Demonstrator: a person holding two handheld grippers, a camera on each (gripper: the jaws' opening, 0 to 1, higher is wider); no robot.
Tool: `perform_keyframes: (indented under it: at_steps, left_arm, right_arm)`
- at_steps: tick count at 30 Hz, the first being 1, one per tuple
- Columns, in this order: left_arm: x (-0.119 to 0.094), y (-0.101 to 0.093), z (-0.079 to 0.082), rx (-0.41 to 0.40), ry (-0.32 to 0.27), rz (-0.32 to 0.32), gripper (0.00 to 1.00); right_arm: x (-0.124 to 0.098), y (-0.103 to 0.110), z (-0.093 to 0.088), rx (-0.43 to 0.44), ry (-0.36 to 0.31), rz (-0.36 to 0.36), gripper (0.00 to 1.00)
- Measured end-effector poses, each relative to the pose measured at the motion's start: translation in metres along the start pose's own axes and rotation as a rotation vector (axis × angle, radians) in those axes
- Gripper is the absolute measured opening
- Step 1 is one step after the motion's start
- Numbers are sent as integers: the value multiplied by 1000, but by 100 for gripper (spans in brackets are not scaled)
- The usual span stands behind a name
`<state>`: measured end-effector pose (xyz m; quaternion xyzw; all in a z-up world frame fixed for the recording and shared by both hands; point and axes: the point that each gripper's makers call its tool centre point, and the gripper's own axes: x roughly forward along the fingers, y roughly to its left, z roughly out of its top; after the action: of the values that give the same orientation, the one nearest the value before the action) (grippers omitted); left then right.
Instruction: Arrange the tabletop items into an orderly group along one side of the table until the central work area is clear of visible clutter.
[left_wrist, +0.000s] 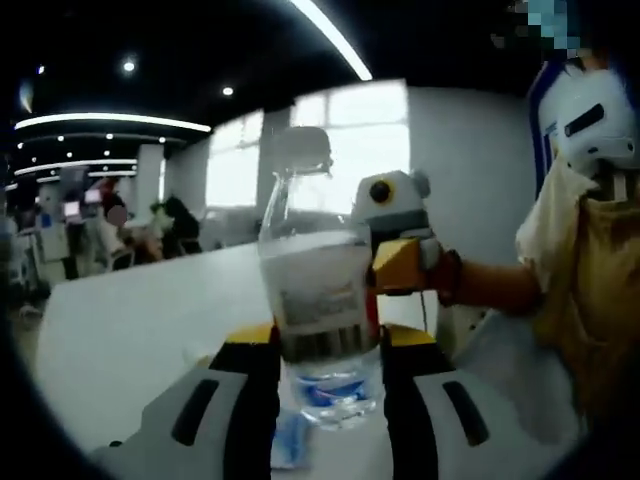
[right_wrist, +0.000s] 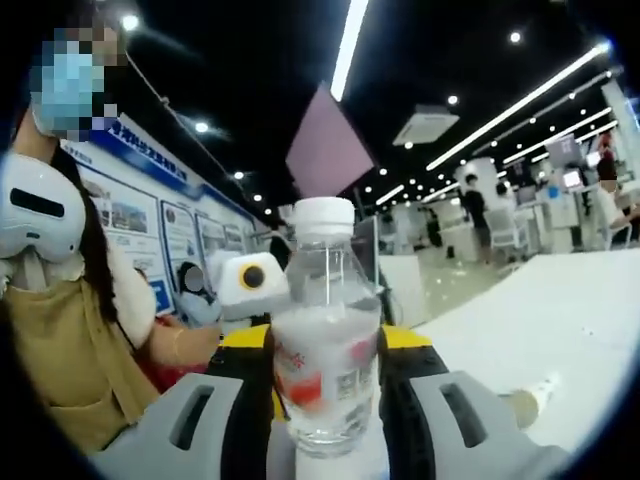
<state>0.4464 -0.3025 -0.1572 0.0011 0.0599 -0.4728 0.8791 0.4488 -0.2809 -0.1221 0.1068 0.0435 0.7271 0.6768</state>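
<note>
A clear water bottle (left_wrist: 318, 300) is pinched between the jaws of the left tongs (left_wrist: 328, 365), upright, with its cap above them. In the right gripper view a second capped bottle (right_wrist: 327, 345) is likewise clamped by the right tongs (right_wrist: 328, 385). Both bottles appear to be held above the white desk (left_wrist: 140, 320), which stretches away ahead of the jaws. For the step in hand, each bottle would best be kept upright and carried to one edge of the desk, then set down side by side before the jaws are loosened. Just beyond the left tongs the other gripper is seen, so the two could collide if brought closer. A seated person (right_wrist: 70, 330) is near the desk, beside the tongs.
</note>
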Motion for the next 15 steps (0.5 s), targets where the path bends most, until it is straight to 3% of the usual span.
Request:
perform_keyframes:
  at_steps: [8, 15]
  left_arm:
    - [-7, -20, 5, 6, 0, -133, 37]
    - [-8, -32, -1, 18, 36, -212, 37]
  right_arm:
    - [-5, 20, 6, 30, -22, 120, 38]
    - [-4, 32, 5, 26, -17, 176, 38]
